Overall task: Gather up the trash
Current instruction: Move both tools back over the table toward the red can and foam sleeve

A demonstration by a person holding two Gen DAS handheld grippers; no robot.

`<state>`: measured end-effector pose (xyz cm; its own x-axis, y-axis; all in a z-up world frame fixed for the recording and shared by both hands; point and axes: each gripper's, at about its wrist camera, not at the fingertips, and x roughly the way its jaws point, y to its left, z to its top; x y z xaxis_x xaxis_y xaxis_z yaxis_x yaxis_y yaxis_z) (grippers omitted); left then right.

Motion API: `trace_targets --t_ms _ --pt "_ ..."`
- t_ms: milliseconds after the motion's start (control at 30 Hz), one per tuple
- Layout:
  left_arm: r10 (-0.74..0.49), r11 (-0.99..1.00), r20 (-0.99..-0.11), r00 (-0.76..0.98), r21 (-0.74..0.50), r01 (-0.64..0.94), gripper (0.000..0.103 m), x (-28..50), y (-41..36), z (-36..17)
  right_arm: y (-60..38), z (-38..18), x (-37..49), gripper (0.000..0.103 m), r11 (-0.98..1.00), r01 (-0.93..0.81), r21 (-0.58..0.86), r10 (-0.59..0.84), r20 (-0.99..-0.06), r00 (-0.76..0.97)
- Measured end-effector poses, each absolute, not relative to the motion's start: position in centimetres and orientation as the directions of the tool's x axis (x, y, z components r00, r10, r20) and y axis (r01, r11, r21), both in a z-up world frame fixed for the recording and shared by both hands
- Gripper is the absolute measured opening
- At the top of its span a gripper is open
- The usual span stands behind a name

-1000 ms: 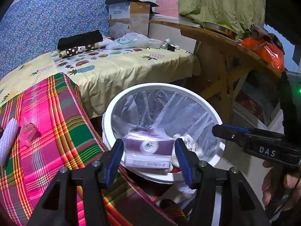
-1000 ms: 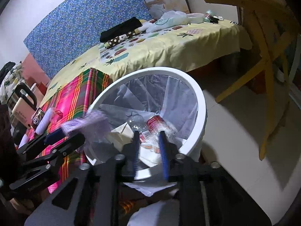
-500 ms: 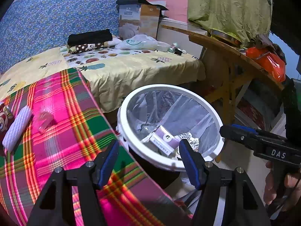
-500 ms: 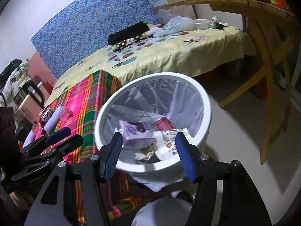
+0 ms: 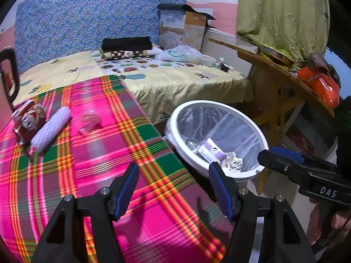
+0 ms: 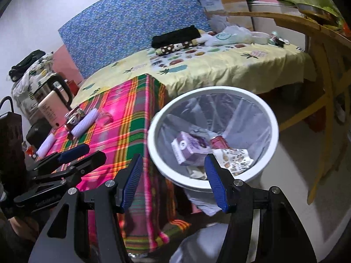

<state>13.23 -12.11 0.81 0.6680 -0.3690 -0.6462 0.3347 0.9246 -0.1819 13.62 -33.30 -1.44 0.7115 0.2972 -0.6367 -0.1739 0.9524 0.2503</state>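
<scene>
A white bin (image 6: 272,118) with a clear liner stands on the floor beside the plaid-covered table (image 5: 105,153). In it lie a purple carton (image 6: 190,149), a red can (image 6: 219,142) and a printed wrapper (image 6: 237,160). My right gripper (image 6: 173,164) is open and empty, over the bin's near rim. Above the table's right edge my left gripper (image 5: 173,171) is also open and empty. On the cloth lie a cartoon-printed can (image 5: 28,120), a white ribbed roll (image 5: 51,127) and a clear pink plastic piece (image 5: 90,122). The bin (image 5: 219,109) and carton (image 5: 210,151) show to the left gripper's right.
A bed with a yellow fruit-print sheet (image 5: 175,81) lies behind the table and bin. A wooden table (image 5: 285,76) with an orange bag stands at the right. A kettle (image 6: 52,103) and a second white roll (image 6: 47,144) sit at the plaid table's far left.
The left gripper let go of the purple carton, which now lies in the bin. The right jaws spread wide. Both grippers drew back and left, from the bin toward the plaid table.
</scene>
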Motion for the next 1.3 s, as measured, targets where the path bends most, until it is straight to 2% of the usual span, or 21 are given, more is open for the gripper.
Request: trace_targets --t_ms 500,967,1300 --pt "-0.253 0.967 -0.634 0.731 -0.154 0.201 0.068 11.4 -6.9 0.9 -28.1 -1.8 13.6 0.06 0.916 -0.305 0.259 0.399 -0.655 0.641" --pt "-0.155 0.986 -0.646 0.748 -0.143 0.082 0.068 10.0 -1.8 -0.1 -24.3 -2.1 13.9 0.06 0.899 -0.371 0.231 0.418 -0.702 0.577" --pt "-0.102 0.99 -0.648 0.755 -0.141 0.013 0.068 9.7 1.8 0.1 -21.3 -0.8 14.7 0.06 0.879 -0.425 0.218 0.447 -0.691 0.568"
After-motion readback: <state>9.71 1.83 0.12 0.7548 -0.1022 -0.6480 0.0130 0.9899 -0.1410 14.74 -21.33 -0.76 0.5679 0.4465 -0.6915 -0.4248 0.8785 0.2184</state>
